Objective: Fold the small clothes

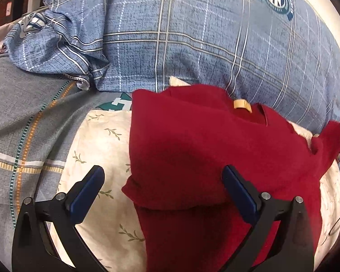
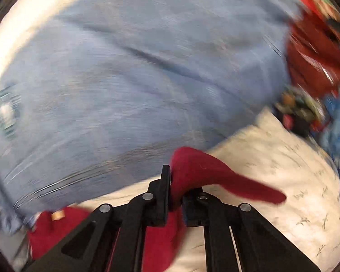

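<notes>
A red knit top (image 1: 204, 149) lies on a cream leaf-print pillow (image 1: 102, 140), its left side folded over and a yellow neck label (image 1: 242, 104) showing. My left gripper (image 1: 163, 181) is open and empty, hovering over the top's lower left edge. In the blurred right wrist view my right gripper (image 2: 176, 181) is shut on the red top's sleeve (image 2: 215, 176), held above the pillow (image 2: 272, 158). The sleeve end (image 1: 333, 133) shows lifted at the right of the left wrist view.
A blue plaid quilt (image 1: 192, 34) is bunched behind the pillow. A grey striped sheet (image 1: 22, 124) lies to the left. A white charger and cable (image 1: 34, 0) sit far left. Other colourful clothes (image 2: 317, 56) are piled at the right.
</notes>
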The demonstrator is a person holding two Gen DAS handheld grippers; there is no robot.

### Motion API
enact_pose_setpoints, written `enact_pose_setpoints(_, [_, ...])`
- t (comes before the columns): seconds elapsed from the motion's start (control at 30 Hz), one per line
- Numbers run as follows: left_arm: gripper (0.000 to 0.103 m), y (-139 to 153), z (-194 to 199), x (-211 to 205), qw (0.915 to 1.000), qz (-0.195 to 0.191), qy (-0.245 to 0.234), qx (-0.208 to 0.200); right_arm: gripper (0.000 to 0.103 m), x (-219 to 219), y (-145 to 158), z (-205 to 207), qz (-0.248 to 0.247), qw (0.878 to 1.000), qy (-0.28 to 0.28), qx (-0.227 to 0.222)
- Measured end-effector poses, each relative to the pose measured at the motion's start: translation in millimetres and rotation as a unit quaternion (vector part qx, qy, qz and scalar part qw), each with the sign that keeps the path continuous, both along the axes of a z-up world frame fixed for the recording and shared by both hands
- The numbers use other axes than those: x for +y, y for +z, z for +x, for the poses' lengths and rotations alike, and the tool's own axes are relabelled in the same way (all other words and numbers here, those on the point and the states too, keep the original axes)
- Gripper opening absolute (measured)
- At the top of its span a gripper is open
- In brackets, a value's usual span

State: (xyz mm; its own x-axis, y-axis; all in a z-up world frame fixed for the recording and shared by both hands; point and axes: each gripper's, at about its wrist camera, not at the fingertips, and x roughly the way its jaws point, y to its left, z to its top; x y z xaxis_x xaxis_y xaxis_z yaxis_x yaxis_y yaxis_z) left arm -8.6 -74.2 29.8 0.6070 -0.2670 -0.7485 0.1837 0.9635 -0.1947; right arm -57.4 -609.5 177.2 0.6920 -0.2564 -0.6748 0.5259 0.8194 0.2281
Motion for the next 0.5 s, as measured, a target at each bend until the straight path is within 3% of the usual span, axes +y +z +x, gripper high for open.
enact_pose_setpoints(0.13, [0.103, 5.3, -1.0, 6.1, 0.9999, -0.012, 0.009, -0.006, 0.007, 86.3, 39.2, 8.0, -0.014, 0.992, 0.120, -0.030])
enact_pose_setpoints(0.23, [0.103, 9.1, -1.2, 11.0, 0.9995, -0.023, 0.018, -0.013, 0.008, 162.4, 40.8, 16.2, -0.010, 0.976, 0.217, -0.034])
enact_pose_setpoints(0.33, [0.103, 9.6, -0.2, 16.1, 0.9989, -0.039, 0.025, -0.009, 0.014, 236.9, 10.2, 26.7, 0.000, 0.954, 0.299, -0.015])
enact_pose_setpoints(0.43, [0.103, 8.3, 2.1, 19.7, 0.9981, -0.056, 0.028, 0.000, 0.041, 295.0, -45.6, 37.1, -0.004, 0.935, 0.349, 0.058])
enact_pose_setpoints(0.5, [0.103, 7.4, 3.3, 21.1, 0.9974, -0.066, 0.027, 0.007, 0.041, 314.0, -73.0, 34.3, 0.011, 0.928, 0.361, 0.089])
